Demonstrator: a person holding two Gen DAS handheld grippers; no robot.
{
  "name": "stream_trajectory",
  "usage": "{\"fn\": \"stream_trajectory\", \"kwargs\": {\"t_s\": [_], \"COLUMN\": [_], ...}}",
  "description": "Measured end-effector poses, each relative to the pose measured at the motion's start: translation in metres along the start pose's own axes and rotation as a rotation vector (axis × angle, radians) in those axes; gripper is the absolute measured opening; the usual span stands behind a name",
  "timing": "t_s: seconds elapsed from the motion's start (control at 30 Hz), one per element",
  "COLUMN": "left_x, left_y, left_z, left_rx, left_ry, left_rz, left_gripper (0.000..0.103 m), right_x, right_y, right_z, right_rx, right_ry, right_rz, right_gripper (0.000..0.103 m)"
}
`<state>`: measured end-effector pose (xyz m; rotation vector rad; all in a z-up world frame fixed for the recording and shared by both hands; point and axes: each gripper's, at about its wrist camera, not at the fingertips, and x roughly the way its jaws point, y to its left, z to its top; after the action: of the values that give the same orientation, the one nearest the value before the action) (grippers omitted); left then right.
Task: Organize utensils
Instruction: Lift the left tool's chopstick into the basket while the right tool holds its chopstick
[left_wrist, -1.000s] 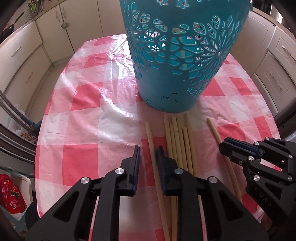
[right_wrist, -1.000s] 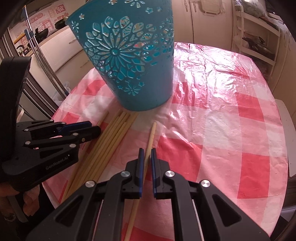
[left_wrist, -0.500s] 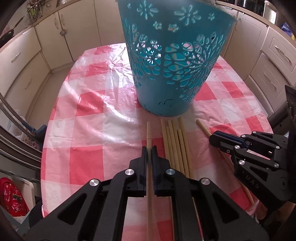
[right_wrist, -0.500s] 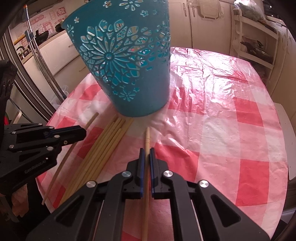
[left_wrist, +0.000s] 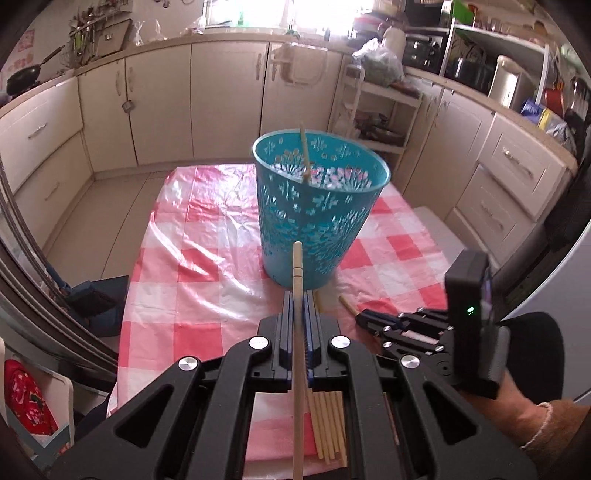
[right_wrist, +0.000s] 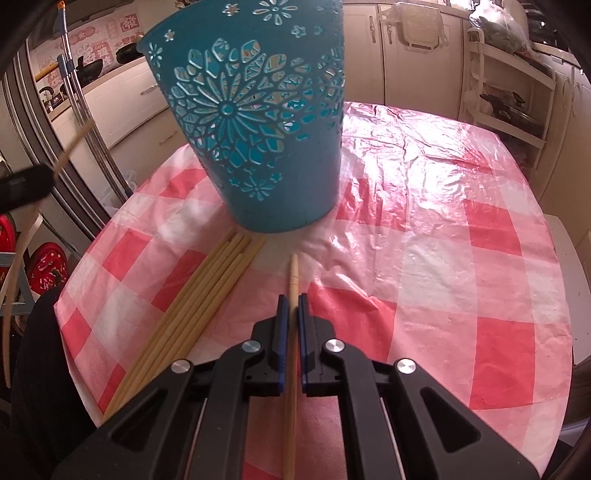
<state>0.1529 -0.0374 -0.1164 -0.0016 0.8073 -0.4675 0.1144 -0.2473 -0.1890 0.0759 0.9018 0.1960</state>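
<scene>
My left gripper (left_wrist: 299, 301) is shut on a wooden chopstick (left_wrist: 297, 269) and holds it high above the table, pointing at the teal cut-out basket (left_wrist: 317, 218). One chopstick (left_wrist: 304, 155) leans inside the basket. My right gripper (right_wrist: 291, 301) is shut on another chopstick (right_wrist: 293, 275) that lies low over the red-and-white checked cloth (right_wrist: 424, 266), just in front of the basket (right_wrist: 255, 129). It also shows at the lower right of the left wrist view (left_wrist: 364, 317). Several chopsticks (right_wrist: 207, 291) lie bundled on the cloth to its left.
The table's near edge (right_wrist: 81, 369) is close to the bundle. Kitchen cabinets (left_wrist: 166, 107) and a shelf rack (left_wrist: 373, 107) stand beyond the table. A metal rail (right_wrist: 81, 122) rises at the left. The blurred left gripper (right_wrist: 26, 184) hangs at the left edge.
My left gripper closed on a chopstick and lifted it well up and back from the table. My right gripper stayed shut on its chopstick near the cloth.
</scene>
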Motion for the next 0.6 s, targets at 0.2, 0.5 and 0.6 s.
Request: {"fn": "stream_trajectory", "kwargs": {"t_s": [0.2,0.5,0.6], "left_x": [-0.057,-0.094,-0.088], "left_y": [0.006,-0.010,-0.018], "left_z": [0.034,0.088,0.103], "left_rx": [-0.068,-0.080,-0.088], "left_ry": [-0.153,-0.391,-0.455], "left_rz": [-0.099,-0.109,-0.099], "left_gripper": [0.005,0.005,0.005], "right_x": [0.000,0.000,-0.001], "right_y": [-0.005,-0.007,-0.009], "right_z": [0.000,0.000,0.000], "right_rx": [0.011,0.018,0.026], "right_ry": [-0.007,-0.010,-0.011], "right_rz": [0.009,0.017,0.023], "right_gripper": [0.005,0.005,0.005]}}
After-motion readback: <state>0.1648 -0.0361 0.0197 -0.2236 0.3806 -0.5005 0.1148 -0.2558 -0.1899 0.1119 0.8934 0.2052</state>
